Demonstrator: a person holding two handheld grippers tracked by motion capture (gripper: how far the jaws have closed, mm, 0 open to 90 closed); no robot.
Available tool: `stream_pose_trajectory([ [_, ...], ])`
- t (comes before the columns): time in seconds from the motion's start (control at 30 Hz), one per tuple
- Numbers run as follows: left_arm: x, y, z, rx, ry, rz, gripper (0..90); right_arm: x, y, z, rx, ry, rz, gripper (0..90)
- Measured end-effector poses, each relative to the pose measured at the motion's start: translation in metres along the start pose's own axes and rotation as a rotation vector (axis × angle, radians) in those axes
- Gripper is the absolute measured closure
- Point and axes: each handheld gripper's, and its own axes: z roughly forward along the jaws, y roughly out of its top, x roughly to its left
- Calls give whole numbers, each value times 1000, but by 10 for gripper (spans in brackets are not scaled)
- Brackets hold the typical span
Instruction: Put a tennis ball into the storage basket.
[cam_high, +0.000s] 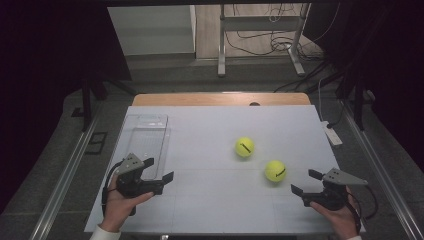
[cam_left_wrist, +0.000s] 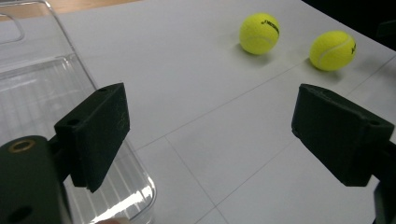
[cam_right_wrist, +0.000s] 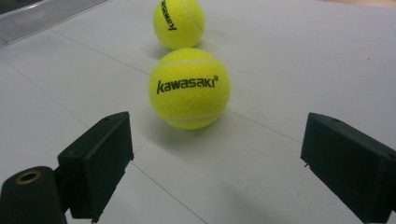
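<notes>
Two yellow tennis balls lie on the white table: the far ball (cam_high: 244, 147) and the near ball (cam_high: 275, 171), close together right of centre. My left gripper (cam_high: 159, 170) stands open beside the near corner of a clear plastic bin (cam_high: 145, 142), with nothing between its jaws. My right gripper (cam_high: 306, 182) is open too, a short way right of the near ball. In the right gripper view the near ball (cam_right_wrist: 189, 88), marked "kawasaki", sits just ahead of the open right gripper (cam_right_wrist: 215, 149), and the far ball (cam_right_wrist: 179, 23) is behind it. The left gripper view shows the far ball (cam_left_wrist: 259, 33) and the near ball (cam_left_wrist: 332, 50) well beyond the open left gripper (cam_left_wrist: 210, 116).
The clear bin (cam_left_wrist: 37, 88) is empty and stands along the table's left side. A white oblong device (cam_high: 332, 135) lies off the table's right edge. A wooden strip (cam_high: 220, 98) borders the far edge. Metal frame legs (cam_high: 221, 50) and cables sit on the floor beyond.
</notes>
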Motion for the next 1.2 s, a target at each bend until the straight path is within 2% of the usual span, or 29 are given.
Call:
stream_pose_trajectory([
  [0.23, 0, 5, 8, 11, -13, 5, 124, 1, 0, 2, 7, 2, -5, 92],
  [0.4, -1, 7, 11, 15, -17, 9, 124, 0, -1, 1, 2, 2, 10, 91],
  [1.2, -9, 24, 33, 38, -53, 37, 122, 2, -2, 2, 14, -5, -4, 92],
])
